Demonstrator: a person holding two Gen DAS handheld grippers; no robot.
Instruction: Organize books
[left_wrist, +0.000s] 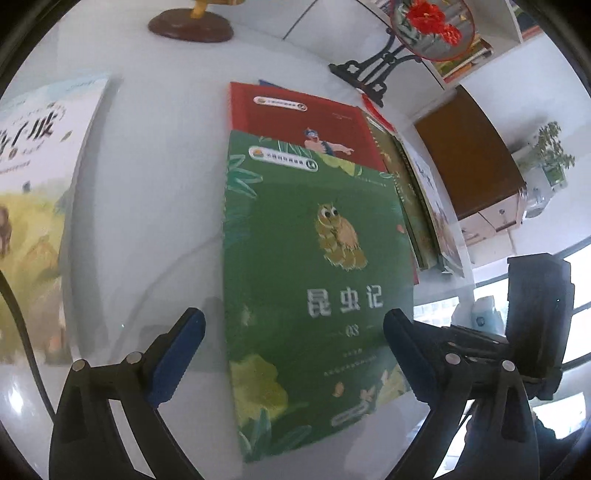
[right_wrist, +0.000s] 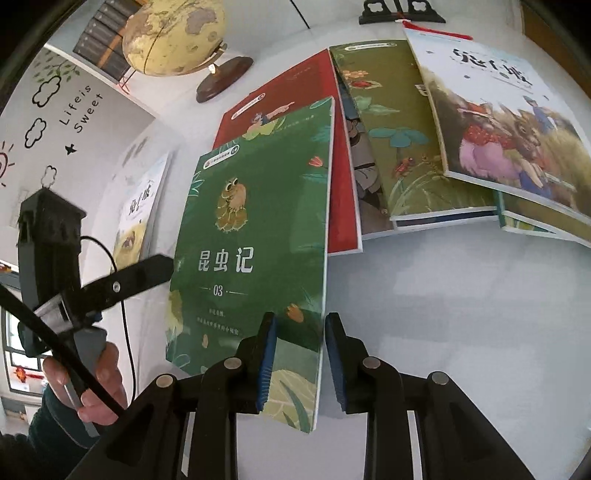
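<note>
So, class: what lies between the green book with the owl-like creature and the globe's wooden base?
In the right wrist view, the red book lies between the green book and the globe's base, then bare white table.

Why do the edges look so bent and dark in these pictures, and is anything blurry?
Both views are fisheye: a dark ring frames each and straight edges bow. In the left wrist view the green book is slightly soft and the window at right is blown out white. In the right wrist view its title reads sharply.
</note>
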